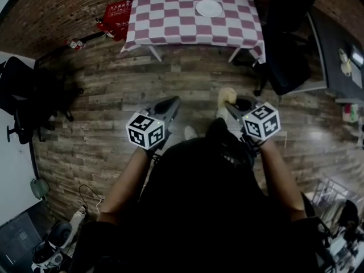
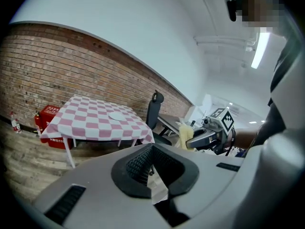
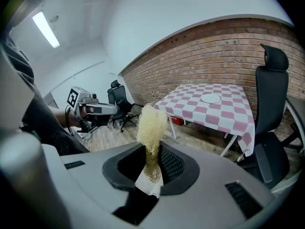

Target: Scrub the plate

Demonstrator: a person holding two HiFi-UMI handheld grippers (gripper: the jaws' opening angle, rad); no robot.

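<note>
Right gripper (image 3: 151, 162) is clamped on a yellow scrubber (image 3: 151, 120); left gripper (image 2: 152, 161) is closed on nothing. The plate (image 1: 209, 8) is seen upper centre on the checkered table (image 1: 165, 16), well apart. Pinched by one end, the scrubber could be folded or dropped.

head view: steeply down | gripper views: forward, far | shared: table (image 1: 170, 16)

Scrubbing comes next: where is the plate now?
The white plate lies on the checkered table, top centre of the head view, left of the black chair.
</note>
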